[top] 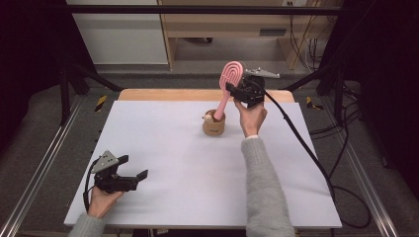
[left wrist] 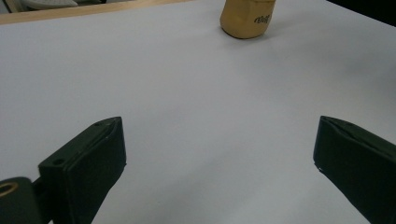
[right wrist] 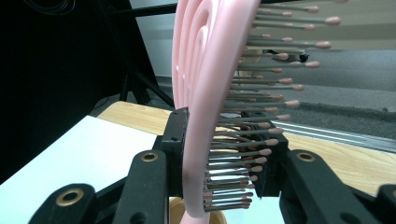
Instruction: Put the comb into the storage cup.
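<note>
At mid-table, pink hairbrush point(top: 228, 86) handle-down in wooden cup point(top: 214, 124), right gripper point(top: 240, 89) clamping brush head; left gripper point(top: 132, 173) wide, empty

1 white table point(top: 163, 148), wooden strip along its far edge. Metal rails point(top: 34, 168) flank both sides. Grey floor with black cables point(top: 346, 148) at right. Pale wooden cabinet point(top: 222, 29) behind; black frame posts point(top: 64, 89).

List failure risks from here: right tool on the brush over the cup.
1. The right tool clamps the pink brush across its bristles, not a flat face, so it may twist or slip.
2. The handle sits tilted in the small wooden cup; a sideways pull could tip the cup.
3. The left tool is open and far off, so nothing steadies the cup.
</note>
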### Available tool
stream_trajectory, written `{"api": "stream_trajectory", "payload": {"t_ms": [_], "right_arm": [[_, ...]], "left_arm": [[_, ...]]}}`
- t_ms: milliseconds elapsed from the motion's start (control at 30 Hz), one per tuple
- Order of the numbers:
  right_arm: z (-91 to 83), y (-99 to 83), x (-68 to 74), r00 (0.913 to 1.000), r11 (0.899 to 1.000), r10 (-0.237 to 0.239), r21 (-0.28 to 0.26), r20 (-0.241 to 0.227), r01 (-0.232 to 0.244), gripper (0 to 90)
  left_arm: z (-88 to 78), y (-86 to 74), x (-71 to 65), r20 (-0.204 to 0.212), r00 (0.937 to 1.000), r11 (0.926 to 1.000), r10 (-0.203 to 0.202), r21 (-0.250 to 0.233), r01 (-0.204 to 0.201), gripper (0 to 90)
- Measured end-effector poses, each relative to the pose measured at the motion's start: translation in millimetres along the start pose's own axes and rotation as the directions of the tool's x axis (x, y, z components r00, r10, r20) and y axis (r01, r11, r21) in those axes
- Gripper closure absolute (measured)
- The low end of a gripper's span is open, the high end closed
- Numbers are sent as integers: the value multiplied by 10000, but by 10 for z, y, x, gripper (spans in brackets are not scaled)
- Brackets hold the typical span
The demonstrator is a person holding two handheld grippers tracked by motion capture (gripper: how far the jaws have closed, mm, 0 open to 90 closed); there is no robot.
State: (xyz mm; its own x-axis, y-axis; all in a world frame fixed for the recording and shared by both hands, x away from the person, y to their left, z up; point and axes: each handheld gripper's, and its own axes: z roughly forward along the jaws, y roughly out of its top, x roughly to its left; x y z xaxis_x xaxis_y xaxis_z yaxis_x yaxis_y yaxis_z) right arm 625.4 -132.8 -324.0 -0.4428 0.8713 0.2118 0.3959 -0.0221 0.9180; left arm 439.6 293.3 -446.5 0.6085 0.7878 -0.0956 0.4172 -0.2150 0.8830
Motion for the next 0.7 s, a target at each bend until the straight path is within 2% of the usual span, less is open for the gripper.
{"api": "stream_trajectory", "payload": {"t_ms": [267, 700], "right_arm": [[61, -48, 3, 9999, 9999, -13, 131, 121, 12, 642], [158, -146, 21, 9999, 9996, 114, 272, 69, -115, 642]], "left_arm": [[1, 0, 0, -7, 10000, 10000, 7, 12, -7, 24], [0, 0, 1, -11, 10000, 10000, 9, 3, -9, 24]]}}
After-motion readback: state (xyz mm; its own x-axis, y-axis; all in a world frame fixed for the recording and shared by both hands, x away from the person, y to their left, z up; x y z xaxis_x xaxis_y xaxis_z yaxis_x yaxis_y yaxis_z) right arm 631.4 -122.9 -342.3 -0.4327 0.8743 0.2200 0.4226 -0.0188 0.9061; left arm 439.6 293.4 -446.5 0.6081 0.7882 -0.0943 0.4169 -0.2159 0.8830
